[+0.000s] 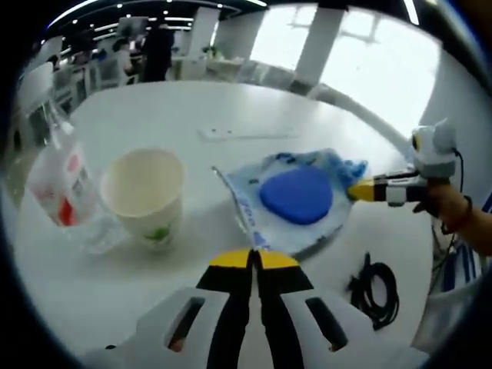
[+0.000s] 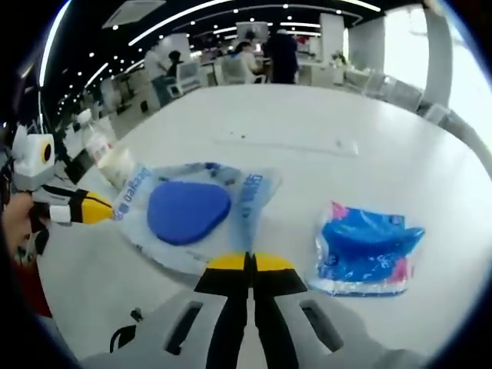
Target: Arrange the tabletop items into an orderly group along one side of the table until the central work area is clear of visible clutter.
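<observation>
1. Left gripper view: the left gripper [image 1: 254, 260] is pinched shut on the edge of the clear packet [image 1: 296, 201] with a blue pad inside, and the right gripper [image 1: 361, 190] grips the far side. Opposed pulls could tear it. The paper cup [image 1: 144, 194] and plastic bottle [image 1: 61, 184] stand beside it (easily toppled).
2. Right gripper view: the right gripper [image 2: 247, 263] is likewise closed on the packet; the blue tissue pack [image 2: 364, 250] lies apart. The packet's blue print is illegible.

The smooth white matt tabletop [image 1: 254, 108] is catching soft window light. On it, the clear crinkled plastic bag holding a matt blue pad [image 1: 296, 196] is glinting at its folds. Left of that bag, the cream paper cup [image 1: 144, 192] is looking dull, and beyond the cup the clear plastic bottle [image 1: 61, 181] is shining. The glossy blue plastic-wrapped tissue pack [image 2: 365, 250] is gleaming right of the bag.
</observation>
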